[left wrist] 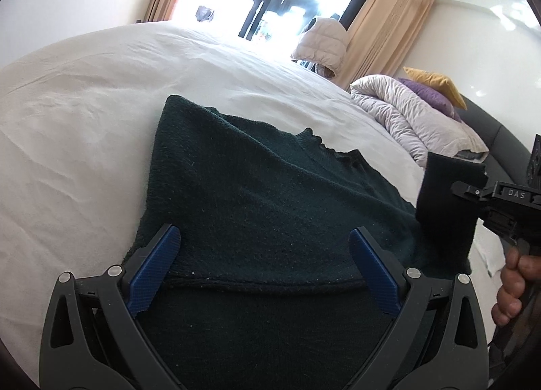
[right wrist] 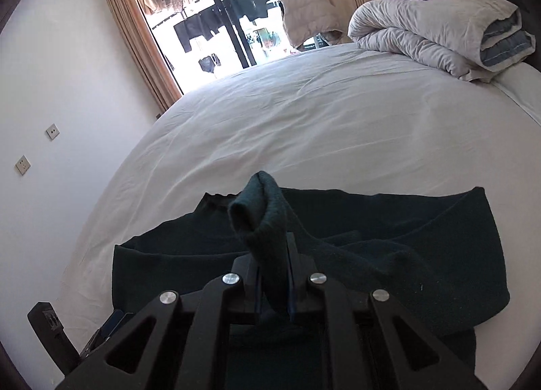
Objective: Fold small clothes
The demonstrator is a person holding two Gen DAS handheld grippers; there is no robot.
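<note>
Here the right gripper (right wrist: 274,275) is clamped on a sleeve end of the dark green sweater (right wrist: 338,254), lifted off the white bed (right wrist: 304,119). Carry it flat across the body; the left gripper (left wrist: 263,254), fingers apart, should pin the hem.

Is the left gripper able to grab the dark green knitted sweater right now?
Probably yes: the left gripper is open right over the dark green knitted sweater on the white bed sheet, with nothing between them.

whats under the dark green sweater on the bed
The dark green sweater lies on the white bedsheet, which shows all around it. Whatever is directly beneath the knit is covered, so nothing else can be confirmed there.
</note>
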